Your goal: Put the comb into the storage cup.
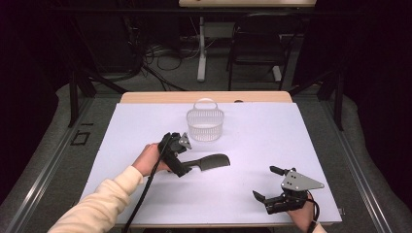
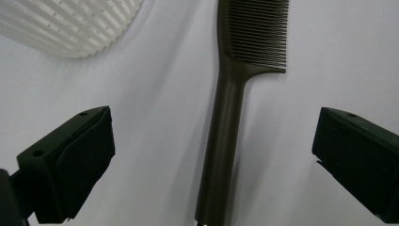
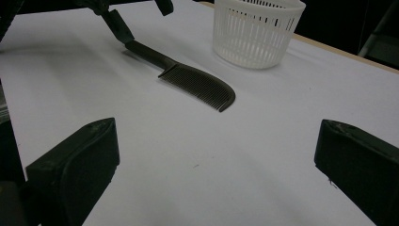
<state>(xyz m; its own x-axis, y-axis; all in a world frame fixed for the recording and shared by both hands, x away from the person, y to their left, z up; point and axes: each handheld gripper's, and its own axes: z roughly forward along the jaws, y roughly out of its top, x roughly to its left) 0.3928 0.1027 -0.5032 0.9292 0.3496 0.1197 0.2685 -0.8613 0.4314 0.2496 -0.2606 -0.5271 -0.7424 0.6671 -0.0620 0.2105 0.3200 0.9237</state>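
A black comb (image 1: 210, 161) lies flat on the white table cover (image 1: 272, 141), teeth end pointing right. My left gripper (image 1: 183, 158) is at its handle end, held by a hand in a cream sleeve. In the left gripper view the comb's handle (image 2: 226, 127) runs up between the jaws, which stand wide apart and clear of it, so my left gripper (image 2: 211, 127) is open. My right gripper (image 1: 266, 183) rests open near the front right of the table with nothing between its jaws (image 3: 211, 150). The right gripper view has the comb (image 3: 197, 82) ahead.
A white slatted basket (image 1: 205, 124) with a raised handle stands behind the comb at the table's middle back, also seen as the basket (image 3: 256, 30) and the basket's wall (image 2: 70, 23). A dark chair (image 1: 257, 43) and cables lie beyond the table.
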